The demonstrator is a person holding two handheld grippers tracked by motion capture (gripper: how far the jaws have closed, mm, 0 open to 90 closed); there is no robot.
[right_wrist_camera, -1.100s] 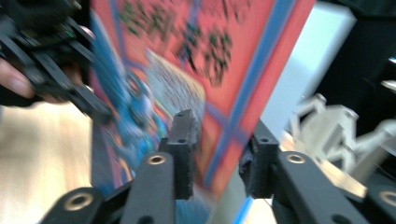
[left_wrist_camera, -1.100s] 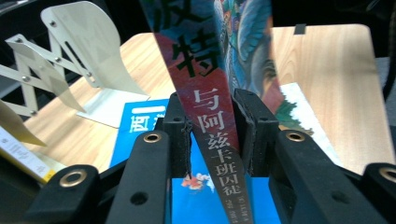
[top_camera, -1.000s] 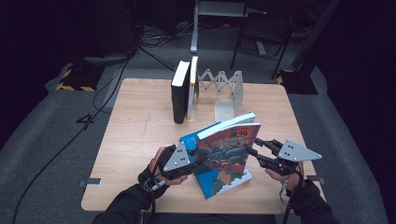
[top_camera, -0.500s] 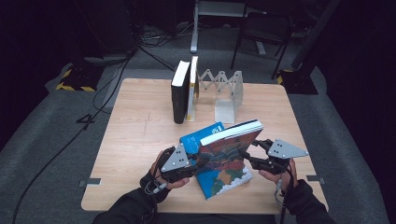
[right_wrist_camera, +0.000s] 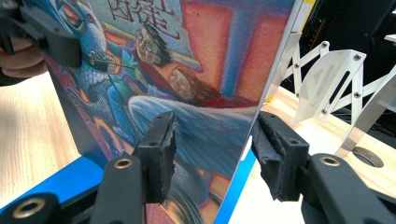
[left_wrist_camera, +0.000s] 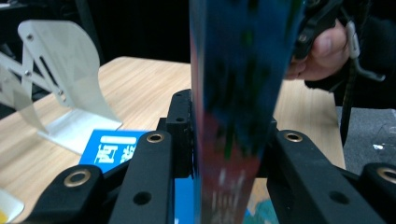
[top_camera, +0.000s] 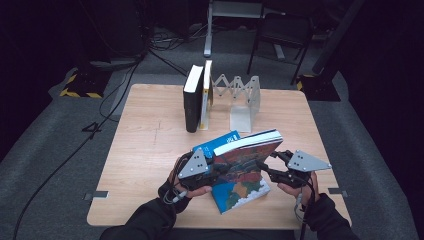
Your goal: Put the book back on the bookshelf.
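Since the earlier high view, the illustrated book (top_camera: 243,162) has been tipped up from lying nearly flat to standing on its lower edge, its page block now facing upward, and both grippers have drawn in closer to the person. The book stands tilted between the two tools, over a blue book (top_camera: 216,144) that lies flat on the wooden table (top_camera: 145,150) beneath it.

The left gripper (top_camera: 212,170) has its jaws closed tight on the book's left end; in the left gripper view the blurred cover (left_wrist_camera: 233,116) fills the gap between the black jaws, pressed by both. The right gripper (top_camera: 266,169) sits at the book's right end. In the right gripper view its jaws straddle the edge of the book (right_wrist_camera: 205,93), one pad against the painted cover and the other just beside the back face, so it grips lightly; whether the far pad truly touches I cannot tell.

Beyond the grippers, well apart from them, two upright books (top_camera: 197,97) lean against a white folding bookend rack (top_camera: 240,100) at the table's far side.
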